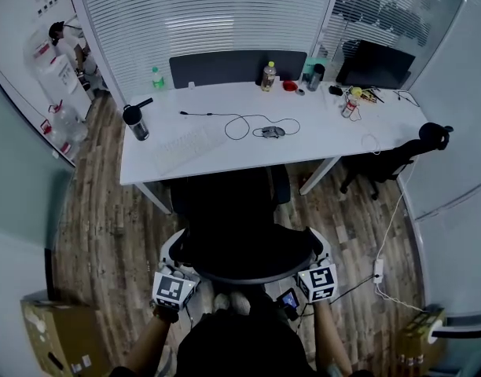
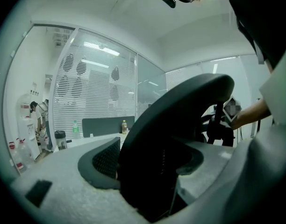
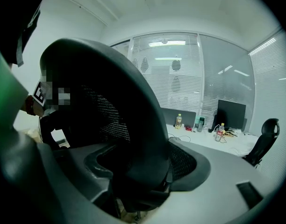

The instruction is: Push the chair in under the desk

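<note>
The black chair (image 1: 240,238) stands at the near edge of the white desk (image 1: 185,163), its seat front tucked under and its backrest toward the person. The desk (a keyboard (image 1: 181,149) and mouse (image 1: 273,132) lie on it) sits on a wood-plank floor (image 1: 99,226) before a blind-covered glass wall (image 1: 201,14). The left gripper (image 1: 176,256) and right gripper (image 1: 315,251) each clamp one side of the backrest rim, with the forearms reaching forward.

Matt black plastic rim, woven mesh on chair (image 1: 240,246) between the jaws. Smooth white desk (image 1: 217,151) beyond; wood-grain floor (image 1: 107,234) beneath.
</note>
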### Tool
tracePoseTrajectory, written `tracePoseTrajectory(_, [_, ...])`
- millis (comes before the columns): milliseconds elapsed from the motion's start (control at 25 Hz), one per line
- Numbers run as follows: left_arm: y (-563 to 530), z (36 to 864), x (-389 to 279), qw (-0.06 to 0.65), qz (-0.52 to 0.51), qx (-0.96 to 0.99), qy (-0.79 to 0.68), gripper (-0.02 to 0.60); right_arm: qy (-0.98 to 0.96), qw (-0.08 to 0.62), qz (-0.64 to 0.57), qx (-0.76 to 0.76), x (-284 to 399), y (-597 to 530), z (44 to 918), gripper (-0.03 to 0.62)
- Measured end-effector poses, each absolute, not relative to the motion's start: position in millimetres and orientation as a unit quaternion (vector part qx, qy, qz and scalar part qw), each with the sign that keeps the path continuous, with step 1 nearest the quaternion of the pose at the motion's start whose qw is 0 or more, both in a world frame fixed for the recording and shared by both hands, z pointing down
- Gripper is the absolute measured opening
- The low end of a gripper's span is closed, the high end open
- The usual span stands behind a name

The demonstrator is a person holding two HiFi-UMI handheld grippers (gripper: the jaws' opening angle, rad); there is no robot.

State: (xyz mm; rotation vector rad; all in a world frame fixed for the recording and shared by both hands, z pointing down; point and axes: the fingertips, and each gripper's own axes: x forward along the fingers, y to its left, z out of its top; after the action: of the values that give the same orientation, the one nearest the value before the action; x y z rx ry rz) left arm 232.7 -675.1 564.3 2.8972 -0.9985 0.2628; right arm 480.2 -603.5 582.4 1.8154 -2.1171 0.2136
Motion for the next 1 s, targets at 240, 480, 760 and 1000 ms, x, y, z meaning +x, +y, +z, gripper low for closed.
tracePoseTrajectory(240, [-699, 565, 235, 0.038, 0.087, 0.94, -0.327, 0.299, -0.751, 0.178, 0.078, 0.631, 483, -625, 583, 0.288])
tracePoseTrajectory(480, [-721, 563, 242, 0.049, 0.1, 0.94, -0.322, 0.301, -0.751, 0.182, 0.081, 0.63, 488, -647, 582, 0.288])
tracePoseTrajectory(760, [-748, 563, 249, 0.058, 0.102, 0.938, -0.326, 0.301, -0.758, 0.174, 0.072, 0.625, 496, -678, 581, 0.288])
tracePoseTrajectory(1000, [-771, 563, 253, 0.067, 0.112, 0.938, -0.323, 0.301, -0.755, 0.175, 0.069, 0.628, 500, -701, 581, 0.29])
